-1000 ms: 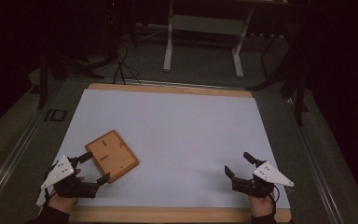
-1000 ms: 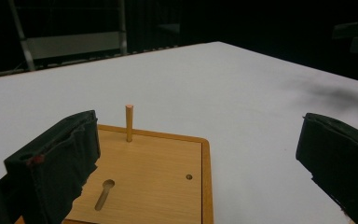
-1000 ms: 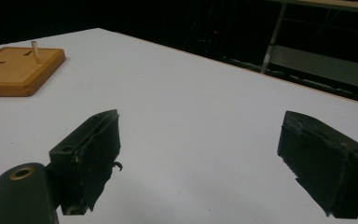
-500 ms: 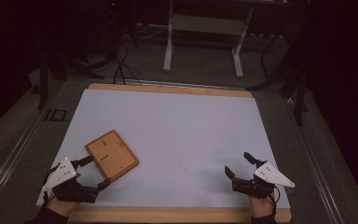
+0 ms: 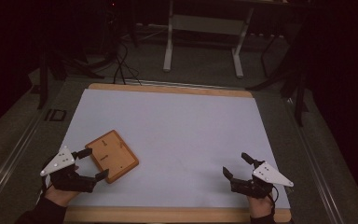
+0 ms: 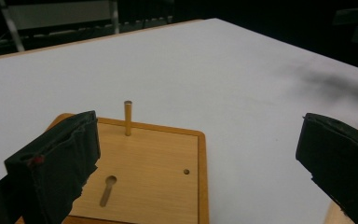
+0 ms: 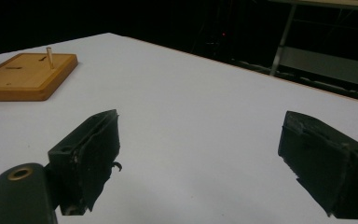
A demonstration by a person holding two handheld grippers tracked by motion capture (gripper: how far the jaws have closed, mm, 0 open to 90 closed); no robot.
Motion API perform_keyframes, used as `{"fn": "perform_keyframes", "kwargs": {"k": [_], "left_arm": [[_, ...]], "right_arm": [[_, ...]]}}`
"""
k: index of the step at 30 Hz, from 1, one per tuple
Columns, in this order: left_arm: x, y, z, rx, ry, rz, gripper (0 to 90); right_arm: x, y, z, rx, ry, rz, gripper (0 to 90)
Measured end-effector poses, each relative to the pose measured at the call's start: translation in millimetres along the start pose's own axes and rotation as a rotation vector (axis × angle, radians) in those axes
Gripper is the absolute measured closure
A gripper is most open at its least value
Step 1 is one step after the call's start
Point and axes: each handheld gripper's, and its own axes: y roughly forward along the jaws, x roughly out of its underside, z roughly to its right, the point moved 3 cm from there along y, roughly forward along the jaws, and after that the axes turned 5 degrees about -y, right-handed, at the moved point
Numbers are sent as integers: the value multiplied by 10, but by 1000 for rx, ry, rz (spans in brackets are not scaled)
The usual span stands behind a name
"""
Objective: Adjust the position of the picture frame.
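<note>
A small wooden board (image 5: 112, 155) lies flat on the white table top (image 5: 177, 121) at the near left. It has a thin upright peg (image 6: 128, 117), a slot and a small hole. My left gripper (image 5: 95, 163) is open, its jaws straddling the board's near-left corner without touching it. In the left gripper view the board (image 6: 158, 163) lies low between my gripper's (image 6: 196, 140) wide-apart jaws. My right gripper (image 5: 235, 164) rests open and empty near the front right edge. From the right gripper (image 7: 203, 128) view, the board (image 7: 25, 77) and peg (image 7: 49, 57) sit far off at the left.
The table has a wooden rim (image 5: 168, 88). Beyond its far edge stand a metal frame (image 5: 203, 42), dark stand legs (image 5: 298, 88) and cables (image 5: 121, 65) on the floor. The right gripper (image 6: 356, 23) shows far off in the left gripper view.
My left gripper dipped back toward the front edge, then came forward again to the board's near corner. Neither the board nor the right gripper has moved.
</note>
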Motion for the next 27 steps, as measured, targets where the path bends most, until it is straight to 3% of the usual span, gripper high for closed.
{"fn": "perform_keyframes", "kwargs": {"k": [4,13,17,21,27], "left_arm": [[-45,74,-31,-6,8,-14,2],[-113,283,-103,27,11,-27,21],[-104,385,-132,16,19,-44,56],[-48,556,-180,5,33,-104,76],[-27,721,-298,-48,18,-155,173]], "right_arm": [[1,8,-8,-8,1,0,122],[1,15,-22,-31,7,5,123],[4,17,-24,-35,12,1,123],[3,17,-30,-39,9,1,123],[10,25,-26,-46,16,-1,123]]}}
